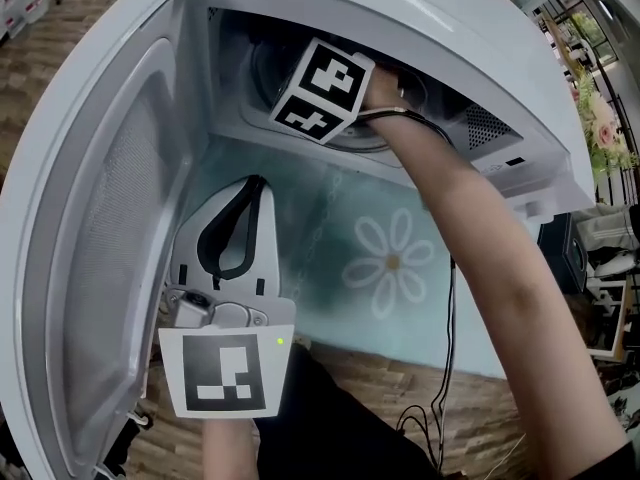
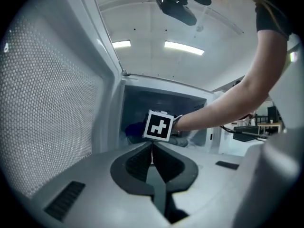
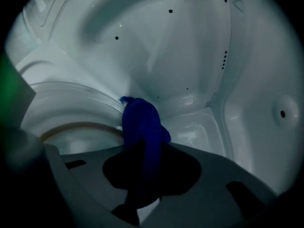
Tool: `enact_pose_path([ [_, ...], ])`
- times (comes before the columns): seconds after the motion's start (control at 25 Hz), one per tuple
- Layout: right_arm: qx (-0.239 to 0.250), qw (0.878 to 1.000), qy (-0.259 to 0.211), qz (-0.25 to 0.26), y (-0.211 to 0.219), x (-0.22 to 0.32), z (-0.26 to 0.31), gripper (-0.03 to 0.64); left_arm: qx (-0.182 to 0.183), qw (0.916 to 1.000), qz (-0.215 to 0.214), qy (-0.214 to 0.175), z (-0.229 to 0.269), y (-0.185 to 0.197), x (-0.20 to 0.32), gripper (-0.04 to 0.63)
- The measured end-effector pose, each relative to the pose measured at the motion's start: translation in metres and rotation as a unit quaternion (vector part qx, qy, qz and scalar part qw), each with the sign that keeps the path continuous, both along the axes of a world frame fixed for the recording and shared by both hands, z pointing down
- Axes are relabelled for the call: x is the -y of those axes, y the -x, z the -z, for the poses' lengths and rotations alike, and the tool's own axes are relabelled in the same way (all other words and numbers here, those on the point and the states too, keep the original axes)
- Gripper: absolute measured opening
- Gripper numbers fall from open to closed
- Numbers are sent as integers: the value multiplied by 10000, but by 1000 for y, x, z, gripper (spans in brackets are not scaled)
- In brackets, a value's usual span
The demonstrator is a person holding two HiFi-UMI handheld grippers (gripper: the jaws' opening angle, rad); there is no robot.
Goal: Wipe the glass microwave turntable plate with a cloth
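Plate (image 3: pixel 78 101) lies on the microwave (image 1: pixel 430 30) floor and shows at the left of the right gripper view as a ribbed glass rim.

Surroundings:
- The door (image 1: pixel 105 228) stands open and fills the left of the head view. Its perforated screen also covers the left of the left gripper view.
- Below the cavity mouth in the head view lies a teal cover (image 1: pixel 330 223) with a daisy print. A black cable (image 1: pixel 452 318) hangs in front of it at lower right.
- The person's arm (image 1: pixel 490 258) runs from lower right into the cavity. Together with the marker cube (image 1: pixel 322 90), it hides most of the plate in the head view.

Grippers:
- The right gripper (image 3: pixel 142 148) is inside the cavity. Its jaws are clamped on a bunched blue cloth (image 3: pixel 142 120). The cloth's far end touches the plate rim near frame centre.
- The left gripper (image 2: pixel 152 146) is held outside, in front of the cavity mouth, at lower left of the head view. Its jaws are pressed together with nothing between them.

View differences:
- Only the right gripper view shows the contact between cloth and plate and the white cavity walls with small holes.
- The left gripper view shows the cloth only as a dim blue patch left of the cube.
- The left gripper view alone shows two ceiling lamps (image 2: pixel 183 46).
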State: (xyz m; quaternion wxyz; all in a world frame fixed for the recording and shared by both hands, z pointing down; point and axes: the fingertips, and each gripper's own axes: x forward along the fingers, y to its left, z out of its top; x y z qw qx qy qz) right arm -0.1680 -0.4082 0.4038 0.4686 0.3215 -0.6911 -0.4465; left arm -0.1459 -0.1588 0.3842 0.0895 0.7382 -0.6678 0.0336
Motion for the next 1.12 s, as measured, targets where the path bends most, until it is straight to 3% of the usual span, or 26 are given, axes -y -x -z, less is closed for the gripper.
enact_pose_path([
  [0.4,-648,9976,-14,-254,-31,18,-11,69,15,10000,-11,70,-9,-6,-3,8],
  [0.72,-955,9911,123,-916,-75,24,-16,67,12,9999,-102,40,-8,-16,-10,8],
  [1.12,-1236,9745,588,-1778,-122,22,-22,66,51,9999,-145,-28,-1,-21,-22,8],
])
